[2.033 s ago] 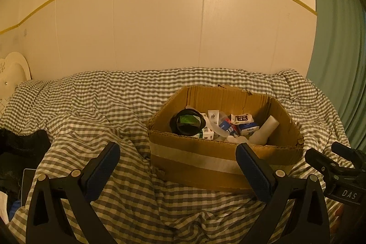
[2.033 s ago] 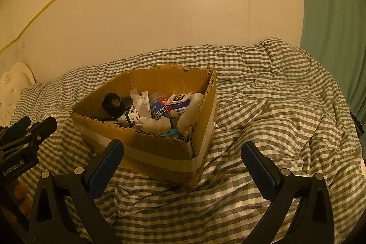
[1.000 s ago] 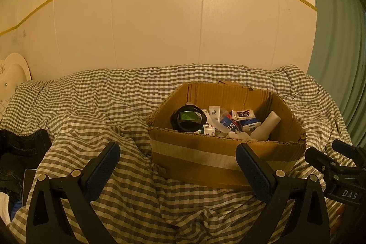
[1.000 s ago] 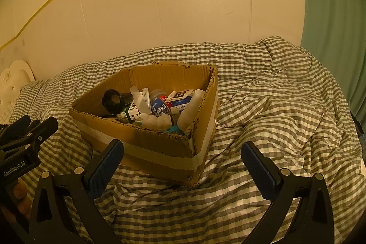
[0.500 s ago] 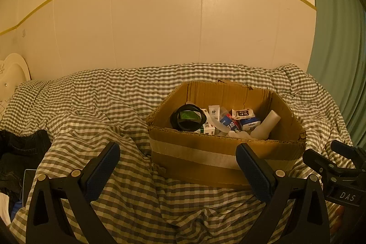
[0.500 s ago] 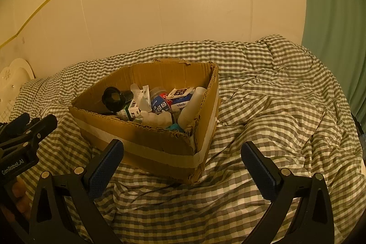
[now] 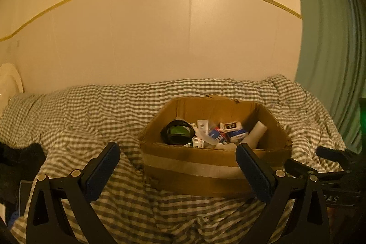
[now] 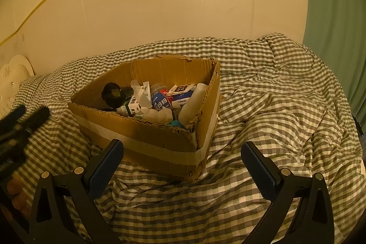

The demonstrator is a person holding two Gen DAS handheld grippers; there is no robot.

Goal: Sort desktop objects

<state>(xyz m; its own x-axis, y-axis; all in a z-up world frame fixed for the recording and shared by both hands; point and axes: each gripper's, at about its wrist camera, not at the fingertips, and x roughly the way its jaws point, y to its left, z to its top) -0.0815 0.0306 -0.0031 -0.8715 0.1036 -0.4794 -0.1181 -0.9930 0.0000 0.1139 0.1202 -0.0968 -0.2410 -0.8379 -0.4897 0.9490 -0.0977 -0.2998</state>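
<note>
Left gripper: jaws spread wide, nothing held; low over the checked bedcover, just short of the box's near wall.
Right gripper: jaws spread wide, empty; faces the box's near corner.
Cardboard box: one, ahead of both pairs of jaws, open at the top, resting on the bedcover.
Key relation: the contents lie forward of and below the fingertips; a reach has to clear the near wall, then drop in.
White bottle: one, leaning on the right wall, long axis running near to far and tilted upward; likely nearer the right gripper.
Black round item: one, at the box's left end, nearer the left gripper.
Small packets and cartons: several in a heap mid-box, overlapping; exact count unclear.
Wall and green curtain: beyond the bed.
</note>
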